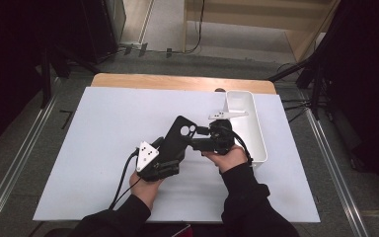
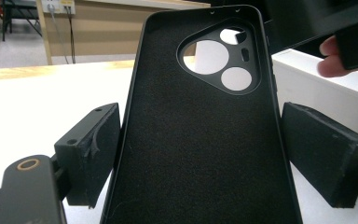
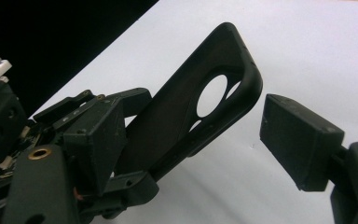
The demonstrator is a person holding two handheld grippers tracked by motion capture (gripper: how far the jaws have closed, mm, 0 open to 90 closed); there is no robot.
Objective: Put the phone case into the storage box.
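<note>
A black phone case [image 1: 177, 134] with a camera cutout is held up over the white table sheet [image 1: 98, 148]. My left gripper [image 1: 170, 149] is shut on its lower half. In the left gripper view the two pads [image 2: 93, 151] press against the long edges of the case [image 2: 200, 140], whose felt-lined inside faces the camera. My right gripper [image 1: 196, 137] reaches in from the right at the camera end. In the right gripper view it [image 3: 200, 135] stands open around the top corner of the case [image 3: 214, 107], with a gap to the right pad [image 3: 300, 140].
A long white bin [image 1: 257, 133] stands at the right of the sheet, just behind my right hand, and shows in the left gripper view as a white wall [image 2: 317, 86]. A wooden table edge [image 1: 177, 82] runs along the far side. Dark stands flank the table.
</note>
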